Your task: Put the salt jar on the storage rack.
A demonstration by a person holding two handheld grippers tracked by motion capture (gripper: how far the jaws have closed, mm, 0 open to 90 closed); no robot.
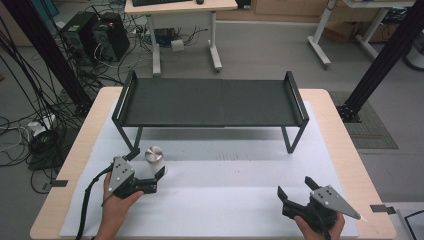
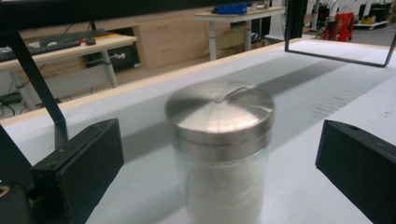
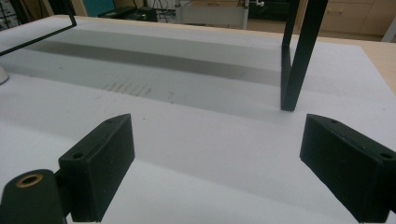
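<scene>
From the high view, a wooden bench [image 1: 345,150] is carrying a white mat [image 1: 225,185], and a low black metal shelf [image 1: 210,102] is standing across the far half. Grey floor, tangled cables and computer towers [image 1: 95,35] are sitting beyond. The left hand-held gripper [image 1: 150,170] is reaching around a small jar [image 1: 154,156] near the shelf's left leg; the right hand-held gripper [image 1: 295,189] is resting well apart, jaws spread over bare mat.

In the left gripper view, the jar [image 2: 219,149] is standing upright between wide-spread black jaws, touching neither: brushed steel lid, clear glass body, white powdery filling.

In the right gripper view, matte blocky jaws are gaping over the mat, a square black shelf leg [image 3: 296,60] is rising ahead.
</scene>
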